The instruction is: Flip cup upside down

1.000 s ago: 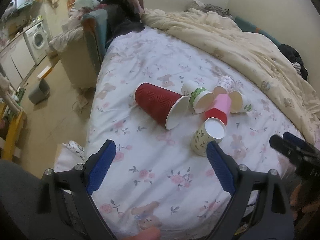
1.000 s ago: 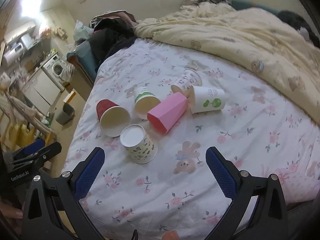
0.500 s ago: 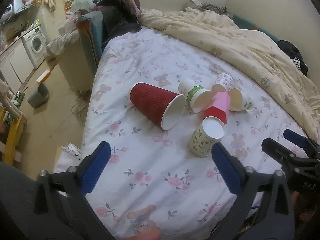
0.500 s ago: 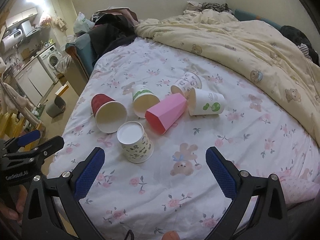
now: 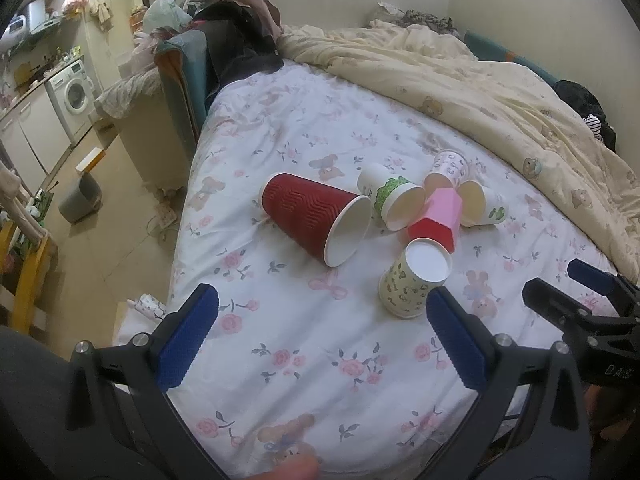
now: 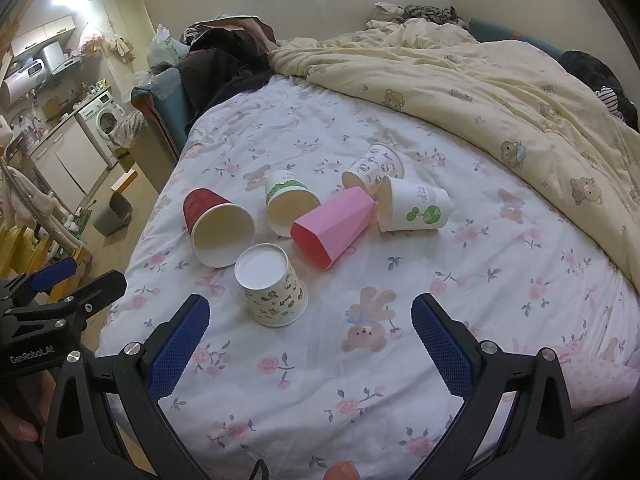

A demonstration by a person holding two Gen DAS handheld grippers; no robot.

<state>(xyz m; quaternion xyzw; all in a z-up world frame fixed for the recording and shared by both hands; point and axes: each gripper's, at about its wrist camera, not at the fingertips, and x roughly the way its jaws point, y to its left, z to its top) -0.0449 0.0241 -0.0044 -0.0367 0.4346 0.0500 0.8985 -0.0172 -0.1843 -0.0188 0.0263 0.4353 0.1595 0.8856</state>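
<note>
Paper cups cluster on the floral bedsheet (image 6: 460, 280). Nearest, the yellow patterned cup (image 6: 274, 290) already stands upside down, base up; at its 11 o'clock the red cup (image 6: 216, 226) lies on its side. Left gripper (image 5: 320, 344) and right gripper (image 6: 306, 346) both hover wide apart, holding nothing.

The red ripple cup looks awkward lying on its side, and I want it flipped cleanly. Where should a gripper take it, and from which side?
Probably across the ribbed wall mid-body of the red ripple cup, coming from above with one finger on each side. It lies on the bedsheet, mouth towards the cameras, base pointing away; the green-leaf cup crowds its rim, but its left side is free. The open left gripper is nearer.
</note>
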